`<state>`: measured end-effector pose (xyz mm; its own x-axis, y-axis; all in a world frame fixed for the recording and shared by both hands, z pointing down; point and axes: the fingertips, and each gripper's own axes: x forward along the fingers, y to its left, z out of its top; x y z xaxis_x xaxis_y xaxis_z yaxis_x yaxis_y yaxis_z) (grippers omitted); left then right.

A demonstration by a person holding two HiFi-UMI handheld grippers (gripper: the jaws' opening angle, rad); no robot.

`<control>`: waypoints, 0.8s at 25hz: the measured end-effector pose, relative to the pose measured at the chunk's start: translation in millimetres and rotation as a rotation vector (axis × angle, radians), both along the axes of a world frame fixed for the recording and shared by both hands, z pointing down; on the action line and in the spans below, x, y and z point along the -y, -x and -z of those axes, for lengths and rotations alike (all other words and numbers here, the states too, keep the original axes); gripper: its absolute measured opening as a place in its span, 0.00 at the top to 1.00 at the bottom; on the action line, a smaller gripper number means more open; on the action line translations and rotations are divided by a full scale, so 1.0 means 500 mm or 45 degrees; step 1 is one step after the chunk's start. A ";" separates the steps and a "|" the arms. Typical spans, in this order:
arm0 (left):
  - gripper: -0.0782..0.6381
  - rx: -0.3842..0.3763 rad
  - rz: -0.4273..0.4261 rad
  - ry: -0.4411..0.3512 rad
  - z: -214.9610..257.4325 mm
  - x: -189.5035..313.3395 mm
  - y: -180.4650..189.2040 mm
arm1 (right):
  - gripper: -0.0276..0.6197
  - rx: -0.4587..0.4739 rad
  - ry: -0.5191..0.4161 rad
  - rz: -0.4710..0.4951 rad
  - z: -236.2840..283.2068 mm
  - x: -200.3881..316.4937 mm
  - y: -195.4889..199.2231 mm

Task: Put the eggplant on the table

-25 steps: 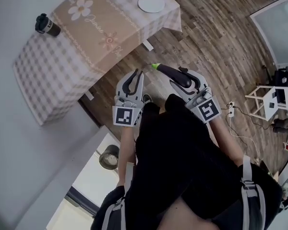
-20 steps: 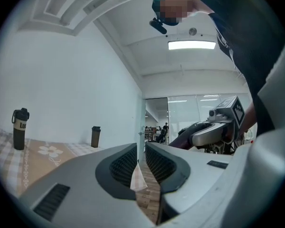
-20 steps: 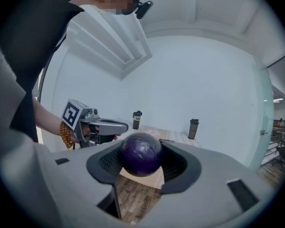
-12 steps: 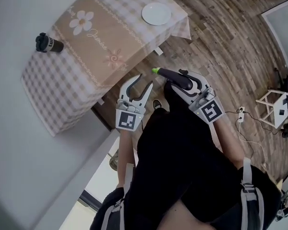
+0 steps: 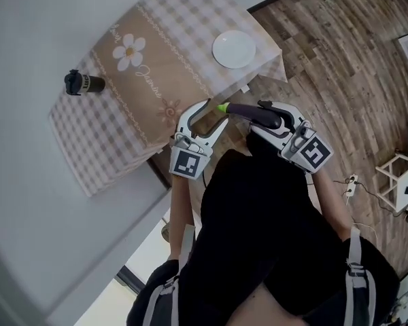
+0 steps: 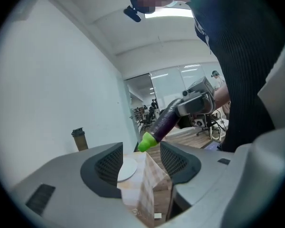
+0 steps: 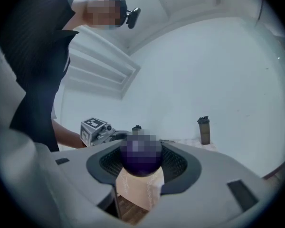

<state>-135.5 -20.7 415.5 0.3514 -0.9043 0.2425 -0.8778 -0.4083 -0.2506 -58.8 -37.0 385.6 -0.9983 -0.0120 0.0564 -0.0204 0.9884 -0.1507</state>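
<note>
I reach both arms roughly level toward the table (image 5: 122,141); my right gripper (image 5: 268,115) clamps the eggplant (image 5: 247,110), and my left gripper (image 5: 212,114) is opening its jaws wide, gripping nothing.

We look steeply down from the head, well above the beige-and-white checked cloth table (image 5: 102,141). Our two gripper cameras sit close behind their jaws, facing that table's corner nearly level; all three views share it.

Left gripper (image 5: 213,113) jaws are opening wide, nothing between them, and a second ago they were shut! It and the right gripper (image 5: 264,114) have closed in: the surface (image 5: 109,134) corner now sits just ahead of both jaws.
</note>
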 end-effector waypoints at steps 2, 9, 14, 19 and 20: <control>0.52 0.023 -0.012 0.023 -0.009 0.029 -0.015 | 0.63 0.001 0.033 0.058 -0.006 0.030 -0.004; 0.55 -0.059 -0.056 0.048 -0.043 0.078 -0.055 | 0.63 -0.012 0.122 0.217 -0.042 0.075 0.020; 0.61 -0.084 -0.123 0.057 -0.070 0.115 -0.043 | 0.63 -0.033 0.200 0.232 -0.064 0.122 0.039; 0.65 -0.111 -0.230 0.057 -0.069 0.139 -0.026 | 0.63 0.053 0.307 0.194 -0.054 0.159 0.060; 0.66 -0.117 -0.251 0.058 -0.066 0.142 -0.022 | 0.63 0.072 0.318 0.196 -0.049 0.164 0.064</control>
